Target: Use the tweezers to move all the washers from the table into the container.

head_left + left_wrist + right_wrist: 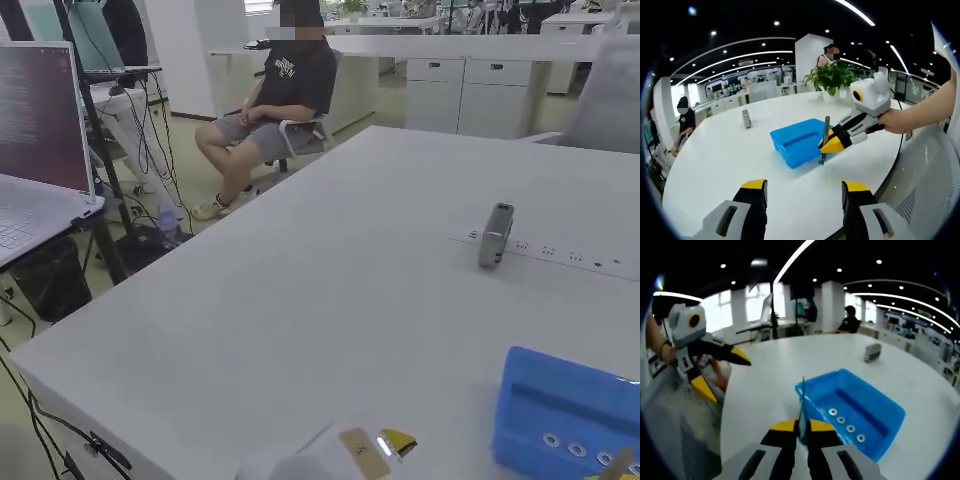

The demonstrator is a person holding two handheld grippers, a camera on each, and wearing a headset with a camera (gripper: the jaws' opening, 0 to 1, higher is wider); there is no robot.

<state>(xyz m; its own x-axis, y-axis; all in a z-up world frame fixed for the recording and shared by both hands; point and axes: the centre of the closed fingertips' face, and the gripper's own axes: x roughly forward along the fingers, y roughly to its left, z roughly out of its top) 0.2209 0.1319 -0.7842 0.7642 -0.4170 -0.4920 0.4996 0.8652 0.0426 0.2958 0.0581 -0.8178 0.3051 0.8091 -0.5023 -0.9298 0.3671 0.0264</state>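
Right gripper (801, 429) clenched the tweezers (802, 400) upright, washers (841, 419) lying at three o'clock inside the container (875, 407); left gripper (805, 187) gaped empty.

Open-plan office with white desks (470, 95), ceiling light strips (855, 12), a laptop (40, 130) and a potted plant (832, 77).

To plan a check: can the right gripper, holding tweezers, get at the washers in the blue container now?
Probably yes: the tweezers in the right gripper stand beside the open-topped blue container, and nothing covers the washers inside.
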